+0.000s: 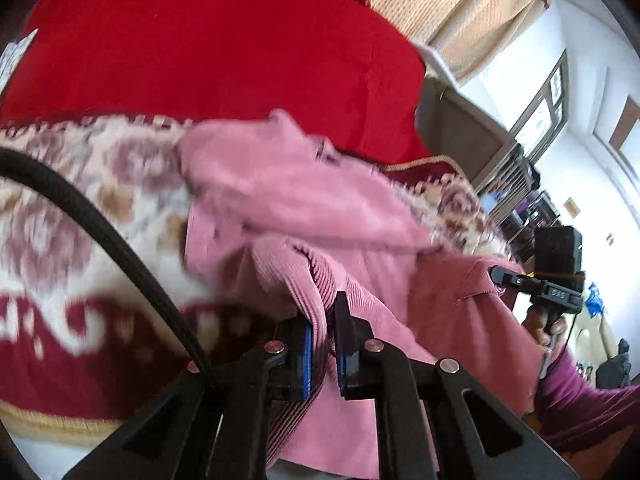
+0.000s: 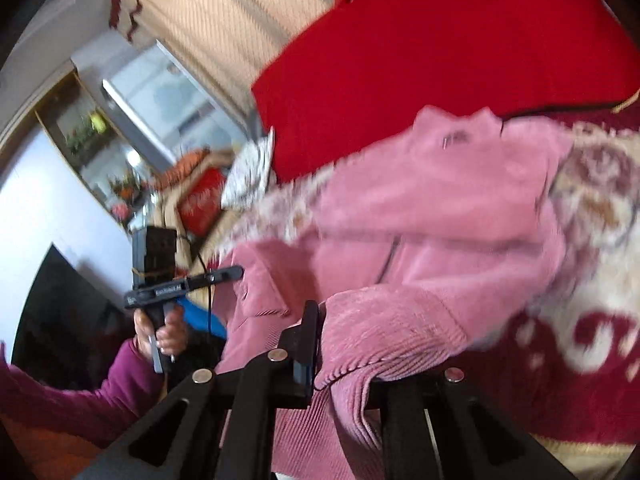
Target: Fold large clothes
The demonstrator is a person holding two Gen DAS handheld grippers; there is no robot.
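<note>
- Left tool point(image 1: 323, 344) clamped on ribbed hem of pink sweater point(image 1: 304, 200); right tool point(image 2: 320, 344) clamped likewise on opposite hem corner.
- Sweater half raised – collar end resting on floral blanket point(image 1: 80, 200) of bed, before red cushion point(image 1: 200, 40).
- Lift both corners level and taut; carry toward collar for an even fold.
- Fabric plush, thick, ribbed at hem – likely heavy, prone to sag between grips.

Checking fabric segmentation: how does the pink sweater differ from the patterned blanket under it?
The pink sweater is one plain colour with a ribbed hem; the patterned blanket is cream with dark red florals. The sweater is bunched and pinched at its hem by both the left gripper and the right gripper; the blanket lies spread and ungripped. Both are soft textiles.
</note>
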